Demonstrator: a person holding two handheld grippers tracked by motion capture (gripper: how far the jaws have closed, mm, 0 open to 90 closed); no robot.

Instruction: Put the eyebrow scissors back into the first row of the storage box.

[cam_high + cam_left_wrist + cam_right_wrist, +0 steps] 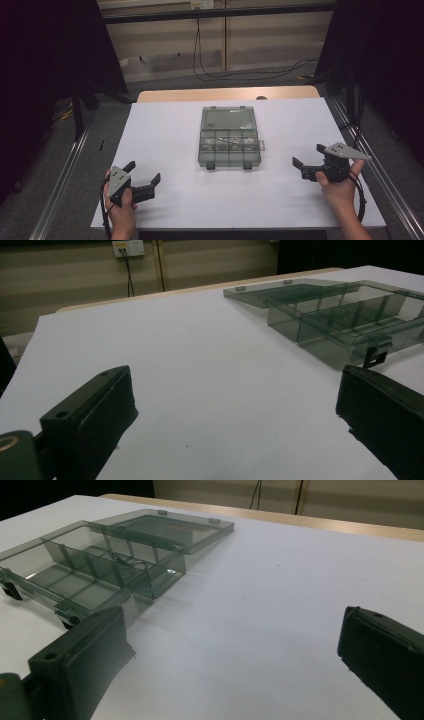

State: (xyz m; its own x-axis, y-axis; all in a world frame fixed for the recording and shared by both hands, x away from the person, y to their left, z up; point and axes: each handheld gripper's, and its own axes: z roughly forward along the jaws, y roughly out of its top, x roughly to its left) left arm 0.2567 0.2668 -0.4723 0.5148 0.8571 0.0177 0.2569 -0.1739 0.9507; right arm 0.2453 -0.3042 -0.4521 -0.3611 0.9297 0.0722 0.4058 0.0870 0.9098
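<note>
The open box (pixel 230 136) lies at two o'clock from the released left gripper (pixel 145 176) and at ten o'clock from the released right gripper (pixel 308 161), both equally near.

White sheet-covered tabletop (pixel 170 135) with light wood far edge (pixel 200 94). Behind it a pale slatted wall panel (pixel 165 35); black cables (pixel 200 55) hang down it onto grey floor (pixel 165 80). White wall socket (pixel 128 247) with plug. Metal rails (pixel 60 185) flank both sides. Dark curtains (pixel 45 50) on either side.
</note>
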